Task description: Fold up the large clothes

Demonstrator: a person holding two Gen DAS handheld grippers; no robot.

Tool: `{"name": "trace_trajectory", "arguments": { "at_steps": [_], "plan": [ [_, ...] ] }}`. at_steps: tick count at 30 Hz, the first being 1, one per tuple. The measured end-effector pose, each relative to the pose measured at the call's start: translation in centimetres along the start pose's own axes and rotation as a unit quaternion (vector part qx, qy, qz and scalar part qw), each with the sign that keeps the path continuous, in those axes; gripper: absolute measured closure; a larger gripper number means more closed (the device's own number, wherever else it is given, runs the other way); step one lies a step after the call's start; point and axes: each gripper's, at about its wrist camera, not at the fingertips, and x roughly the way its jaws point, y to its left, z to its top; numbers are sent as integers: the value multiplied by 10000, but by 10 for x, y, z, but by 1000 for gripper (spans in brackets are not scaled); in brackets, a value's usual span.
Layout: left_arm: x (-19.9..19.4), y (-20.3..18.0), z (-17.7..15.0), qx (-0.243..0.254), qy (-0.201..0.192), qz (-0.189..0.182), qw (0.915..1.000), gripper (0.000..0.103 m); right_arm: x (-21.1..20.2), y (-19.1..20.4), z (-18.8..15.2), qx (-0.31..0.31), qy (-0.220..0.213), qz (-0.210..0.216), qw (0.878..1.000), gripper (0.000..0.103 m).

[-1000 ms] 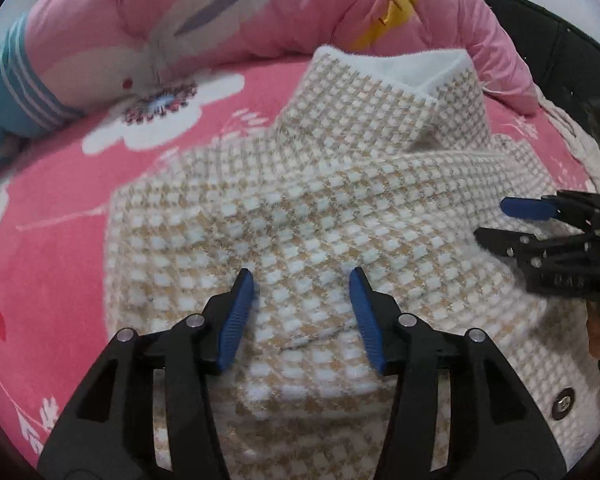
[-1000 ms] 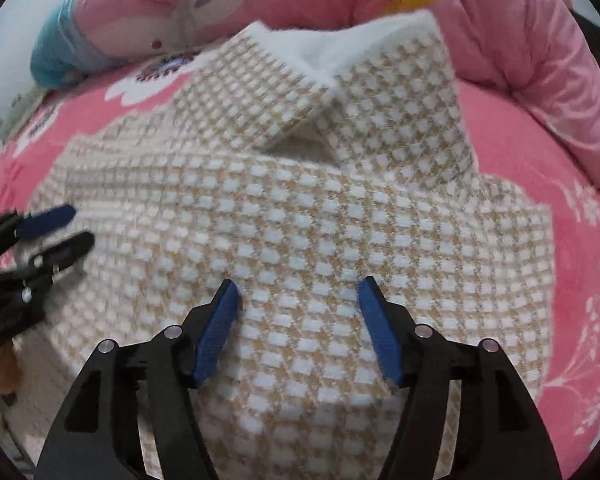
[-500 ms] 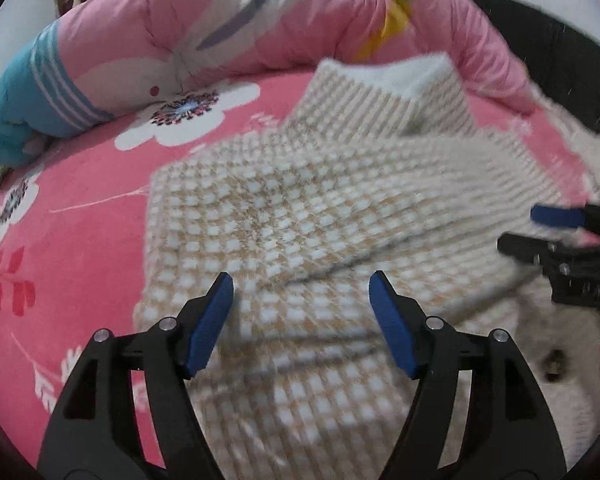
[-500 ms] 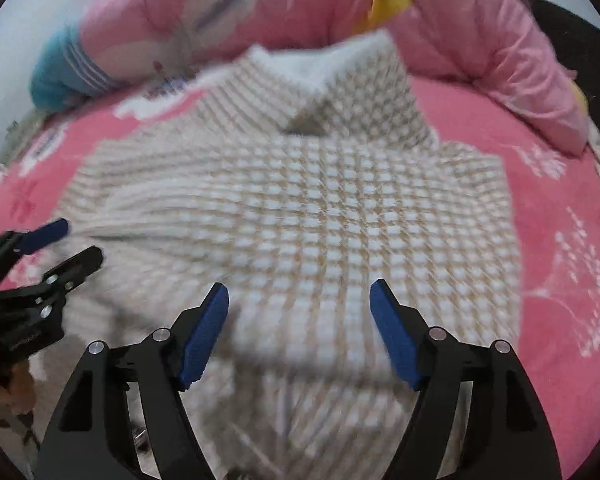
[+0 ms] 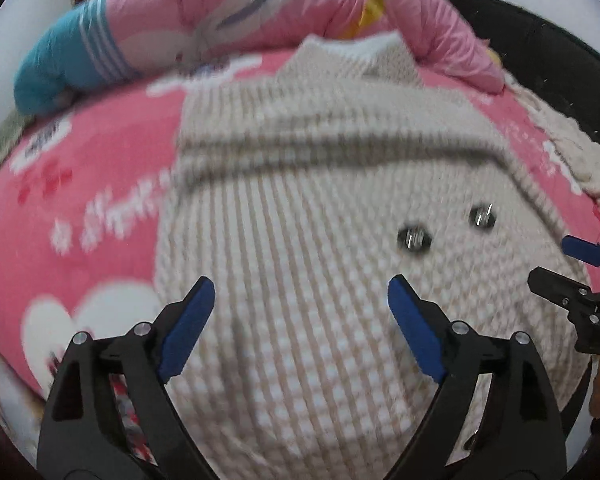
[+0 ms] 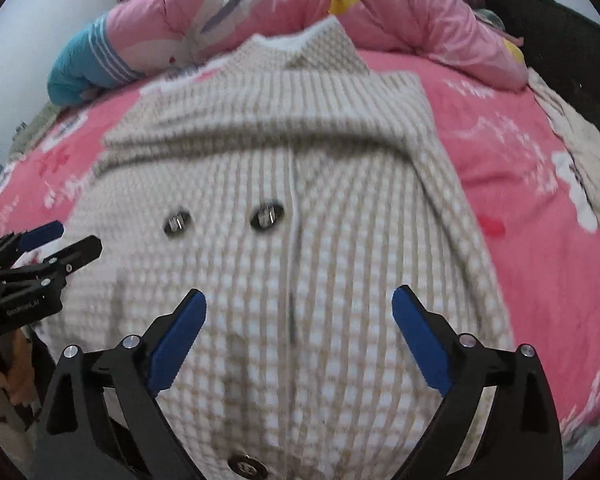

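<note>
A beige-and-white checked coat (image 5: 320, 208) lies spread on the pink bed, collar at the far end, with dark buttons (image 5: 414, 238) on its front. It fills the right wrist view too (image 6: 340, 184). My left gripper (image 5: 300, 312) is open and empty above the coat's lower part. My right gripper (image 6: 298, 320) is open and empty above the coat's front seam. Each gripper shows at the edge of the other's view: the right one (image 5: 572, 268) and the left one (image 6: 56, 244).
The bed has a pink flowered sheet (image 5: 80, 184). A pink quilt with a blue end (image 5: 204, 36) is bunched along the far side. A cream cloth (image 5: 572, 152) lies at the right edge, before a dark headboard (image 5: 540, 48).
Both grippers have opened wider and drawn back toward the near edge of the bed, away from the collar. More of the coat and its buttons have come into view.
</note>
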Motion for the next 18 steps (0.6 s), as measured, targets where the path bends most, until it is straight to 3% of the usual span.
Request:
{"name": "trace_trajectory", "arguments": {
  "at_steps": [2, 4, 10, 18],
  "plan": [
    [12, -1, -16, -103, 258, 59, 9996, 18, 14, 3, -10, -103, 244, -91, 9996, 11],
    [11, -3, -30, -58, 181, 209, 9996, 17, 24, 6, -15, -171, 300, -167, 9993, 8],
    [-1, -1, -57, -214, 158, 424, 9987, 8, 25, 2, -23, -81, 143, -112, 9998, 6],
    [-23, -1, -94, -67, 223, 572, 9981, 8, 20, -14, -38, -32, 53, 157, 9999, 6]
  ]
}}
